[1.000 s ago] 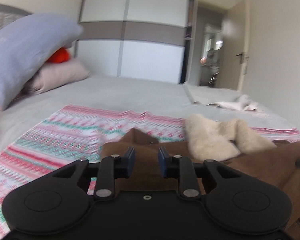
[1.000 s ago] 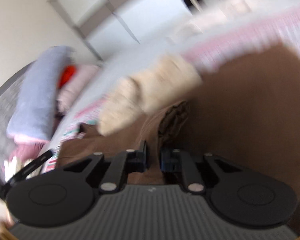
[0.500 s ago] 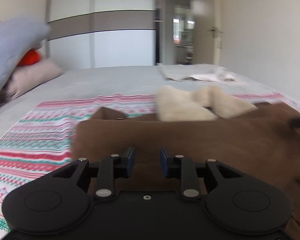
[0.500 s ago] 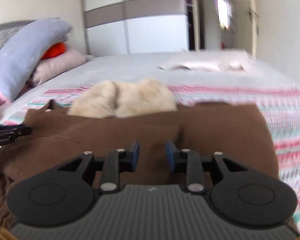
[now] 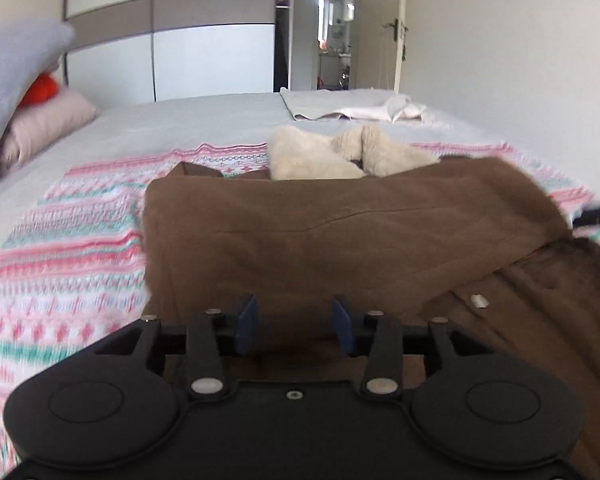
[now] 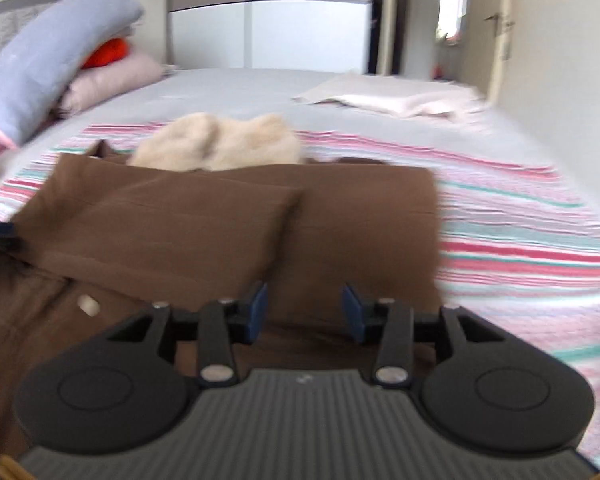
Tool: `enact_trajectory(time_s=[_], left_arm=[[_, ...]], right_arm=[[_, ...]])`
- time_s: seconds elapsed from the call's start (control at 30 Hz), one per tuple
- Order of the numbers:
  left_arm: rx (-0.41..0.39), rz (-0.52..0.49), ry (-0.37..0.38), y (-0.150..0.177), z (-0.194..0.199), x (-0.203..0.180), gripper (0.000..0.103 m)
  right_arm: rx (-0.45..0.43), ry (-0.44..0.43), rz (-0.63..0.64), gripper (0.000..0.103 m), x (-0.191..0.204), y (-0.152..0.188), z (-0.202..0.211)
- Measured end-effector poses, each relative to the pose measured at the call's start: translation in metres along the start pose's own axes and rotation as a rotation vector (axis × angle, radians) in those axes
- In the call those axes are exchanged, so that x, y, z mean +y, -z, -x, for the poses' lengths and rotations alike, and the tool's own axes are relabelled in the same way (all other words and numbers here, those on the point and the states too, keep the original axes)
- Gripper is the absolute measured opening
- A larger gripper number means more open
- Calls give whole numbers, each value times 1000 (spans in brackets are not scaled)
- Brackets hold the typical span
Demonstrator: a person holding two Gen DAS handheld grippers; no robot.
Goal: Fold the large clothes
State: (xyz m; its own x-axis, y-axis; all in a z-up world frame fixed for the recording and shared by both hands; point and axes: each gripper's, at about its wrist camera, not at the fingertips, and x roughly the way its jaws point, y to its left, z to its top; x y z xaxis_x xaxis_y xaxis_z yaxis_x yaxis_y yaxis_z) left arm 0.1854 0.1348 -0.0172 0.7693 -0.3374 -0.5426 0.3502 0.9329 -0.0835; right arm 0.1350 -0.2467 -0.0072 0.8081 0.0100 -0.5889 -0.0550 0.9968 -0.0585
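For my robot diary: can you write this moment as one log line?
step: fold laid | brown coat: folded on striped blanket | left gripper: opening, nothing gripped | right gripper: opening, nothing gripped

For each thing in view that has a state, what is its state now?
Coat: folded over, flat on the blanket, fleece collar showing.
Left tongs: opening, nothing between the pads.
Right tongs: opening, nothing gripped.
Blanket: spread flat on the bed.
Door: open.
Wardrobe: shut.
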Motion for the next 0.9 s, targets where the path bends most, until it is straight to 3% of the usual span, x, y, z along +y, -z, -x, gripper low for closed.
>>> enact_trajectory(time_s=[0.13, 0.17, 0.2, 0.3, 0.33, 0.4, 0.47, 0.53, 0.6, 0.83, 0.9], left_arm=[[43, 88, 18, 20, 9, 9, 43], [81, 92, -16, 29, 5, 11, 43], [120, 98, -60, 39, 0, 14, 42], [84, 82, -68, 51, 17, 10, 42], [81, 65, -73, 51, 25, 4, 43], [67, 53, -76, 55, 43, -6, 54], [56, 68, -64, 62, 62, -13, 68], [25, 70, -63, 68, 80, -21, 73], [-2, 65, -69, 73, 97, -26, 83], [-10, 104, -39, 81, 143, -39, 102], [10, 115, -48, 85, 153, -42, 103]], right_arm=[[62, -34, -128, 34, -43, 33, 14], [84, 12, -160, 24, -55, 44, 11], [117, 76, -183, 0, -67, 54, 5], [122, 5, -374, 0, -99, 68, 14], [138, 48, -372, 5, -99, 67, 24], [148, 164, -277, 7, -92, 73, 40], [160, 117, -300, 7, -100, 90, 57], [142, 83, -352, 23, -106, 102, 76], [96, 85, -387, 49, -110, 108, 96], [54, -29, -421, 74, -103, 125, 144], [47, -66, -427, 88, -101, 131, 157]])
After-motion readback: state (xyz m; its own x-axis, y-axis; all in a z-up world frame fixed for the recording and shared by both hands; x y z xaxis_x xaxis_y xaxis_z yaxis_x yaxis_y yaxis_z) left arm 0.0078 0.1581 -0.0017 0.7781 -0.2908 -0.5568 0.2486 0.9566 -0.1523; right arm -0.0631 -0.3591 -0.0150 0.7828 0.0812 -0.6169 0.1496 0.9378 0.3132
